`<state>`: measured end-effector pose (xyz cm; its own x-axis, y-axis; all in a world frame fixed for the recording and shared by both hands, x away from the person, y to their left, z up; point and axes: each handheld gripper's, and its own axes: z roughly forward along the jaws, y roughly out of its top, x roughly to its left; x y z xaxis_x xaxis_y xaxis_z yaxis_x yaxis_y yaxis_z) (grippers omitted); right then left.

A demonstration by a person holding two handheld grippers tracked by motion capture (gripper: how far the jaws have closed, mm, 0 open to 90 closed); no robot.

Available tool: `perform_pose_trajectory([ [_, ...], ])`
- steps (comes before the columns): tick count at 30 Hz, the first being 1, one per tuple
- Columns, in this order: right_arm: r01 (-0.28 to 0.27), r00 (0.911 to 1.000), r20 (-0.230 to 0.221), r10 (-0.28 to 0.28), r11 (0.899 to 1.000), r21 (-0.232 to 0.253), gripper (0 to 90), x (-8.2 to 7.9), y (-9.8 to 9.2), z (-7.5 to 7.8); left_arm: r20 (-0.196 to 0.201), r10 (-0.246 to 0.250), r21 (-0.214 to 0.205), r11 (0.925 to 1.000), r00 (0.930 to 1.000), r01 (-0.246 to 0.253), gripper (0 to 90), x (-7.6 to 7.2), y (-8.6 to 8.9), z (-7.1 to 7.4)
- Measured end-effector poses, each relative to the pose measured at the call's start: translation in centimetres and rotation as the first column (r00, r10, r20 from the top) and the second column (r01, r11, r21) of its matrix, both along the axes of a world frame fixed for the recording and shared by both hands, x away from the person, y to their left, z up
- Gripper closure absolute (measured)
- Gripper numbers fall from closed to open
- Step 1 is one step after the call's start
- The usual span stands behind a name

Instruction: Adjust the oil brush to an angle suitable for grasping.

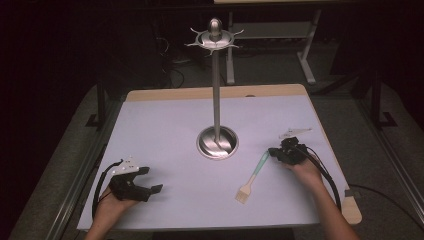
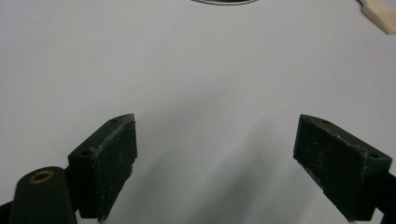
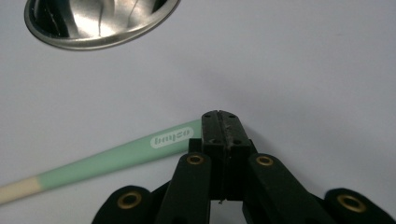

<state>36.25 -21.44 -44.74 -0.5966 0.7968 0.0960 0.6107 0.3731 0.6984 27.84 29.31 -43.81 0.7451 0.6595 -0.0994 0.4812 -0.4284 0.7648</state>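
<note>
Dark room, pale table (image 1: 165,125). Utensil stand (image 1: 217,90) dead center; pastry brush (image 1: 252,176) at 4 o'clock, right hand-held gripper (image 1: 274,152) clamped on its handle. Left hand-held gripper (image 1: 150,180) at 8, wide apart.

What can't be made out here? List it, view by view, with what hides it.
- Right gripper view: the handle end of the pastry brush is hidden behind the shut right gripper; its bristles are cut off by the left edge.
- Left gripper view: the stand base and the brush bristles are cropped by the top edge.
- High view: the stand's hooks are too small to count; the handle's print is too small to read.
</note>
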Motion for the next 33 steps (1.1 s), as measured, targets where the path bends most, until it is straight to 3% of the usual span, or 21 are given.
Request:
perform_pose_trajectory([
  [5,-0.012,0.9999,0.005,0.012,1.0,-0.005,89.7,-0.1,0.2,-0.4,-0.001,0.001,-0.003,1.0,1.0,-0.001,13.2,0.0,0.0,0.0],
  [33,-0.073,0.9972,0.022,0.072,0.995,0.074,89.8,1.1,2.3,-0.9,0.002,-0.023,0.018,0.9996,0.9997,0.023,13.2,0.2,-0.4,-0.1],
])
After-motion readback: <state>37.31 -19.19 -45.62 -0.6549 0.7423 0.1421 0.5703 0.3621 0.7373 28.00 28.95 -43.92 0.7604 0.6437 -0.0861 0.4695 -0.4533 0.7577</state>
